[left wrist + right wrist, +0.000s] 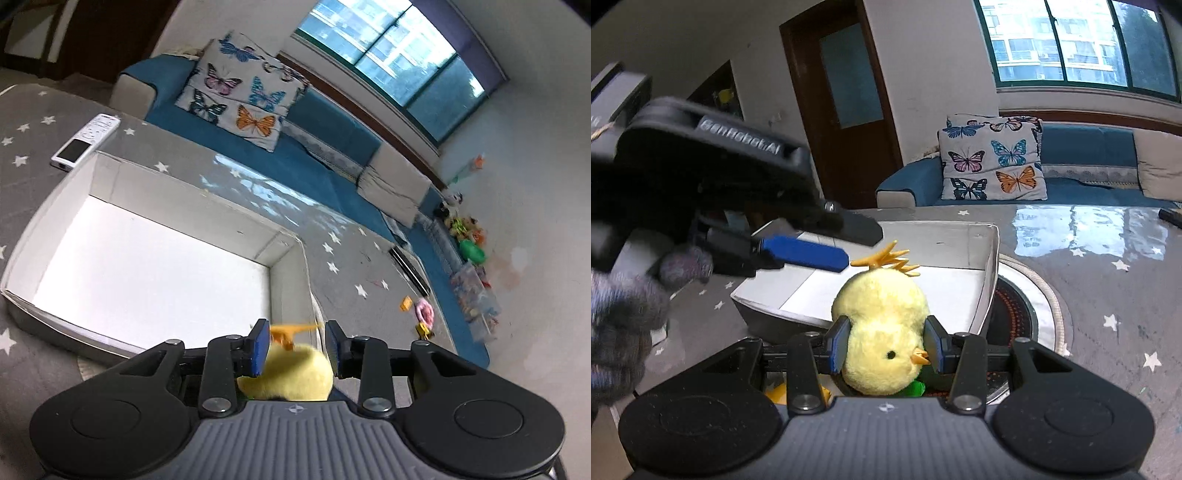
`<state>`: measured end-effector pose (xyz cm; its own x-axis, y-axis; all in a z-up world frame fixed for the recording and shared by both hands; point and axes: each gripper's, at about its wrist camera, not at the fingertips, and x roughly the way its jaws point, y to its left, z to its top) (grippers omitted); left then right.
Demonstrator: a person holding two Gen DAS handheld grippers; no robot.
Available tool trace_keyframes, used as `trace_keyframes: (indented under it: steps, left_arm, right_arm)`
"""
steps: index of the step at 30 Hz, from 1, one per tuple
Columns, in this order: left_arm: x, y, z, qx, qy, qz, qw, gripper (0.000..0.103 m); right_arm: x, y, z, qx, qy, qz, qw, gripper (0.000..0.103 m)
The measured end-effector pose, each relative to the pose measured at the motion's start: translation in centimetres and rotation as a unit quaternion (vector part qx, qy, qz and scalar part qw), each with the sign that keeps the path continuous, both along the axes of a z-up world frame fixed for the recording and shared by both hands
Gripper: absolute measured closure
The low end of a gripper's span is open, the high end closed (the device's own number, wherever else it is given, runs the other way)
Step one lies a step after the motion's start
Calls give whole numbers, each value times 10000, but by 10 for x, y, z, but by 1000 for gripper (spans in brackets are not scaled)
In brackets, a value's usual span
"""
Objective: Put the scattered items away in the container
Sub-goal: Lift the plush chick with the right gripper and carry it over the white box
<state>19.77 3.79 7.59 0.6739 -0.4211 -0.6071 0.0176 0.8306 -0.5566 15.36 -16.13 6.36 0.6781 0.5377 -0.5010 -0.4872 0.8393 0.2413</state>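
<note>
Left hand-held gripper (295, 341), left wrist view: jaws parted, blue pads either side of yellow plush chick (286, 376), not pressing it. White box (291, 258) just ahead on grey star-patterned surface (354, 266); remote (85, 141) beyond box.

Right hand-held gripper (886, 343), right wrist view: pads clamp chick (882, 332) at sides, near box's front edge (991, 258). Left hand-held gripper (812, 254) above, spread apart.
</note>
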Motion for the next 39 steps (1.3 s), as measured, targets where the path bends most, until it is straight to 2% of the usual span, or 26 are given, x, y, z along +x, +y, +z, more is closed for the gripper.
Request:
trace_keyframes:
  steps: [9,17,22,29,39]
  left_arm:
    - [-2,-4,-4,121,-6,-18,9999,63]
    - [22,-5,5,204,-118,65,9997,62]
    - [53,-3,-5,312,28,111,9994,62]
    - [85,4,-33,383,377,137,9985,63]
    - [104,14,-61,219,643,99,9976,63]
  right_arm:
    - [11,-10,2,216,57,-105,9997,61]
    - [36,-8,9,322,31,-151,9994,61]
    - [68,7,2,98,35,-174,9998,61]
    - [104,30,-18,-354,393,-88,9986,61]
    - [117,54,-34,-967,468,-74,9942,61]
